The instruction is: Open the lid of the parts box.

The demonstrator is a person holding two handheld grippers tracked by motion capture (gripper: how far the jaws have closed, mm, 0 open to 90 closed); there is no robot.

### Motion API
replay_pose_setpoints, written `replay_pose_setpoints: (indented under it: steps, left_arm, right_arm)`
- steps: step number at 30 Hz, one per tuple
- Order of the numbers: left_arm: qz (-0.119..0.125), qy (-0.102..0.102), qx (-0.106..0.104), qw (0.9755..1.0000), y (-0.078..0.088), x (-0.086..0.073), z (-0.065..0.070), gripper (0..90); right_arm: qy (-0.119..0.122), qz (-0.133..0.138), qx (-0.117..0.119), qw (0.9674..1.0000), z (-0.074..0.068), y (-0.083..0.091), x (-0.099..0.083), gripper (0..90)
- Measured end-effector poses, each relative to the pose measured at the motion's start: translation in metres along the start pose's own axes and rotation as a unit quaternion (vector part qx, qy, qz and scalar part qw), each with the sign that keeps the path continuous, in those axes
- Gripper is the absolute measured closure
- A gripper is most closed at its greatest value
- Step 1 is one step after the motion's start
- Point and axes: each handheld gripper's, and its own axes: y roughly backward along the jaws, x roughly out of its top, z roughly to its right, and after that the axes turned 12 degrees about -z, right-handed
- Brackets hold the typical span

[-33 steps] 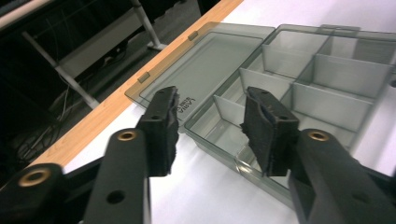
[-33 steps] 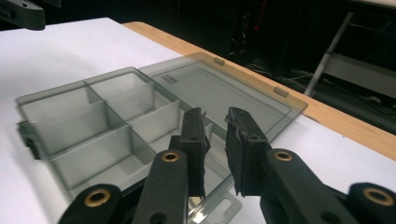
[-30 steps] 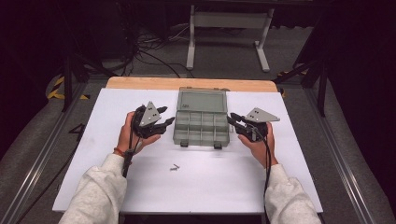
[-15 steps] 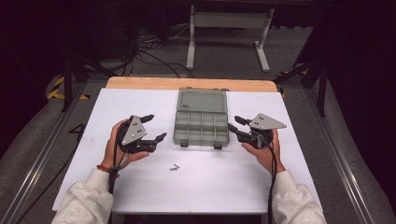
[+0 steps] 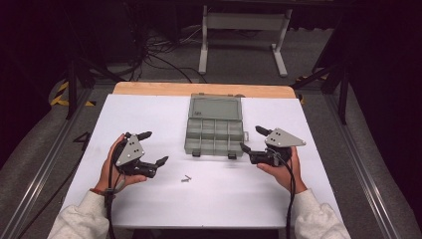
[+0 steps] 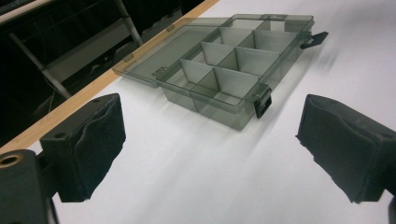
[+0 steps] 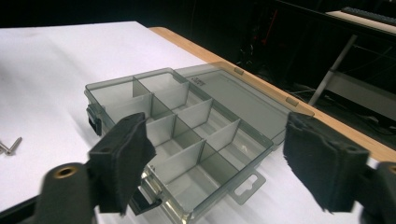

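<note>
the compartment box (image 5: 214, 129) lay open near the far middle of the white table (image 5: 149, 204), its clear lid folded flat toward the wooden far edge (image 5: 149, 88) and its divided tray toward the person. every compartment that could be seen looked empty. two small screws (image 5: 186, 178) lay loose on the table in front of the box, a little toward the person's left, apart from both tools.

the left gripper (image 5: 149, 148) was held to the left of the box and well clear of it; its jaws had just been opening and stood wide with nothing between them, as the left gripper view confirmed, the box (image 6: 229, 74) sitting beyond the black pads (image 6: 100, 140). the right gripper (image 5: 253, 139) sat just beside the box's right front corner, and its jaws too had just been opening and stood wide and empty; in the right gripper view the tray (image 7: 177, 140) lay between and beyond the pads (image 7: 128, 158) without either pressing on it.

from here the likely trouble lay with the screws. they were tiny and lay flat, so thick soft pads closing on one might push it away or nip it crookedly, and it could slip out on the way to a compartment. the light box was not pinned down either: a nudge from the right tool at its corner might slide it or catch the front latch (image 5: 232, 156), and a screw let go too high might bounce out of the tray.
</note>
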Motion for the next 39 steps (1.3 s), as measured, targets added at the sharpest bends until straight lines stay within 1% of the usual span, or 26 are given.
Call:
replay_pose_setpoints:
  steps: [1, 2, 4, 5, 6, 8, 11, 12, 16, 18, 20, 21, 22, 24, 32, 35, 37, 39]
  left_arm:
    - [0.0, 0.0, 0.0, 1.0, 0.0, 0.0, 0.0, 8.3]
    - [0.005, 0.001, -0.006, 1.0, 0.001, -0.001, 0.001, 8.3]
    - [0.007, -0.002, -0.004, 1.0, 0.003, -0.001, 0.003, 8.0]
    - [0.013, -0.001, -0.013, 0.9998, 0.005, -0.001, 0.006, 8.0]
    - [0.016, -0.002, -0.013, 0.9998, 0.005, -0.001, 0.007, 8.1]
    - [0.017, -0.003, -0.014, 0.9997, 0.006, -0.002, 0.008, 8.0]
    - [0.017, 0.0, -0.015, 0.9997, 0.007, -0.004, 0.009, 8.1]
    - [0.017, 0.001, -0.019, 0.9997, 0.007, -0.006, 0.01, 8.1]
    - [0.006, -0.003, -0.027, 0.9996, 0.007, -0.012, 0.014, 8.6]
    - [-0.002, -0.006, -0.029, 0.9996, 0.006, -0.014, 0.017, 8.9]
    - [-0.004, -0.009, -0.033, 0.9994, 0.006, -0.016, 0.02, 9.2]
    - [-0.005, -0.013, -0.035, 0.9993, 0.006, -0.017, 0.021, 9.9]
    - [-0.005, -0.009, -0.037, 0.9993, 0.006, -0.019, 0.023, 10.7]
    - [-0.011, -0.015, -0.038, 0.9991, 0.005, -0.02, 0.024, 11.1]
    - [-0.028, -0.009, -0.062, 0.9977, -0.002, -0.025, 0.03, 9.1]
    - [-0.034, -0.015, -0.064, 0.9973, -0.005, -0.025, 0.033, 10.1]
    - [-0.038, -0.019, -0.071, 0.9966, -0.008, -0.025, 0.036, 10.8]
    - [-0.045, -0.028, -0.077, 0.9956, -0.011, -0.024, 0.039, 11.1]
  right_arm:
    - [0.0, 0.0, 0.0, 1.0, 0.0, 0.0, 0.0, 18.9]
    - [0.001, 0.001, 0.002, 1.0, -0.002, 0.002, -0.002, 16.9]
    - [0.001, 0.001, 0.0, 1.0, -0.003, 0.003, -0.003, 16.0]
    - [0.003, 0.001, -0.006, 1.0, -0.005, 0.006, -0.005, 14.4]
    - [0.002, 0.004, -0.005, 1.0, -0.005, 0.008, -0.006, 14.3]
    - [0.0, 0.006, -0.006, 1.0, -0.006, 0.009, -0.008, 14.0]
    - [0.006, 0.001, -0.011, 0.9999, -0.009, 0.014, -0.011, 13.8]
    - [0.007, 0.001, -0.01, 0.9999, -0.01, 0.015, -0.012, 13.7]
    - [0.005, -0.003, 0.003, 1.0, -0.015, 0.022, -0.017, 13.7]
    - [0.01, -0.004, 0.002, 0.9999, -0.018, 0.024, -0.02, 13.7]
    - [0.013, -0.007, 0.004, 0.9999, -0.02, 0.026, -0.023, 13.7]
    - [0.015, -0.008, 0.004, 0.9998, -0.021, 0.027, -0.024, 13.7]
    - [0.018, -0.008, 0.001, 0.9998, -0.022, 0.028, -0.025, 13.8]
    - [0.021, -0.008, -0.001, 0.9997, -0.023, 0.029, -0.027, 14.1]
    - [0.029, -0.015, -0.002, 0.9995, -0.029, 0.032, -0.036, 14.2]
    - [0.031, -0.02, 0.001, 0.9993, -0.032, 0.032, -0.039, 14.2]
    - [0.03, -0.021, 0.004, 0.9993, -0.033, 0.032, -0.041, 14.2]
    - [0.027, -0.021, 0.008, 0.9994, -0.034, 0.034, -0.042, 14.4]
